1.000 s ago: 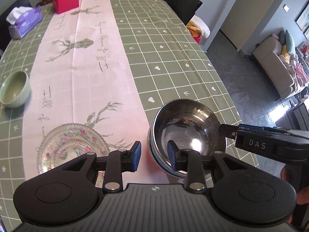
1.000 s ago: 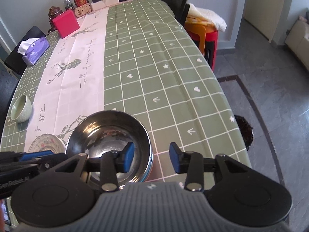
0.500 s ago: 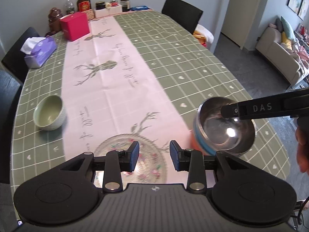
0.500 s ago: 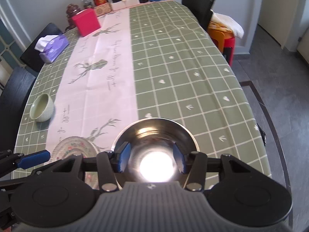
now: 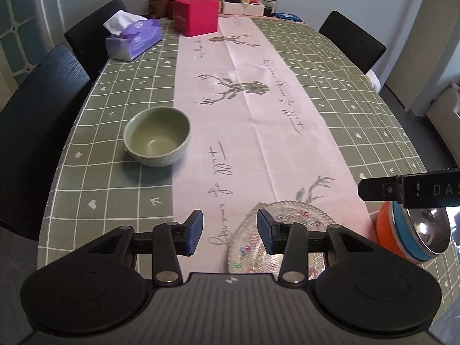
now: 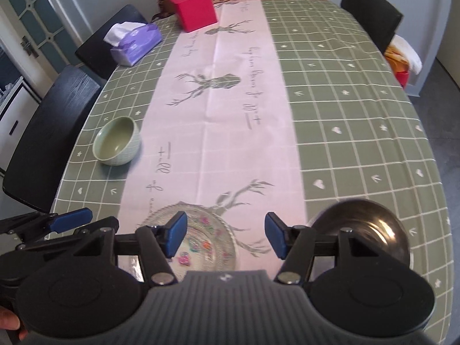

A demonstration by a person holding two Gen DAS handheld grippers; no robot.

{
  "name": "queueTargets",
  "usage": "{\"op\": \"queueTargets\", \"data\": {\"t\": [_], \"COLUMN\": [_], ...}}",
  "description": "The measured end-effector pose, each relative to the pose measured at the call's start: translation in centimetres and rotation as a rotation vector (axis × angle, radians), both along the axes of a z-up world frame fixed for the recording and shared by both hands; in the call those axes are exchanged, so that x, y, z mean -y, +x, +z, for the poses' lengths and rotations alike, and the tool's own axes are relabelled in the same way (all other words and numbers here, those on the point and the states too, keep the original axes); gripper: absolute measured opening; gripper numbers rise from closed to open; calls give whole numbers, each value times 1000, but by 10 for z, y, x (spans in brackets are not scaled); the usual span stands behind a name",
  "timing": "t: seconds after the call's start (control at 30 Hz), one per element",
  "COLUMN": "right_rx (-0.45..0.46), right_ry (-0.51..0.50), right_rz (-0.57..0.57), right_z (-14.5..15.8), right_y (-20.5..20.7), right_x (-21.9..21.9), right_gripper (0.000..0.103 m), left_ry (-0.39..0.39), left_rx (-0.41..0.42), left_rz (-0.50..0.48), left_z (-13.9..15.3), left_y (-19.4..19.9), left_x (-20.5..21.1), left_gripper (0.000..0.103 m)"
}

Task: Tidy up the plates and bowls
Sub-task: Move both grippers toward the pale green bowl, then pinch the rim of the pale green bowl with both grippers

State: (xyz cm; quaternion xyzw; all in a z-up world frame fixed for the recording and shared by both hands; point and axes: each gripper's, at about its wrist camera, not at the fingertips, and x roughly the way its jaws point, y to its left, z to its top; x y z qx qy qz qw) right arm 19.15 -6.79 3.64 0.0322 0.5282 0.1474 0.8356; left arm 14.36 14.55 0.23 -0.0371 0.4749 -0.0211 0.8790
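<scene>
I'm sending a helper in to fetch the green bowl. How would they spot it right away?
Start at the long table with the green checked cloth and pink runner. On its left side, where green meets pink, stands the green bowl, upright and empty. It is matte ceramic and alone, unlike the shiny steel bowl and glass plate nearer.

Steel bowl [image 6: 365, 227] mirror-glossy; glass plate [image 5: 290, 230] clear, embossed; green bowl [image 5: 157, 139] matt glaze; tablecloth [image 5: 359, 109] smooth.

Left gripper [image 5: 229, 235]: jaws just opening, nothing between. Green bowl [image 5: 157, 140] upright on surface [image 5: 115, 195]; glass plate [image 5: 283, 240] near; steel bowl [image 5: 422, 231] far right.
</scene>
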Motion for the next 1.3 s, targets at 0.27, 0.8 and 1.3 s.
{"op": "queueTargets", "data": {"t": [0.27,0.8,1.3], "right_rx": [-39,-105,-168], "right_ry": [13,160,248], "right_rz": [5,63,165], "right_z": [-21,-54,-92], "right_y": [42,120,149], "right_x": [-38,-91,-147], "right_gripper": [60,57,40], "left_ry": [-7,-1,-21], "left_rx": [20,64,12], "left_rz": [111,218,324], "left_z": [-8,-27,-67], "left_y": [27,85,108], "left_x": [-43,-86,-121], "left_gripper": [49,49,43]}}
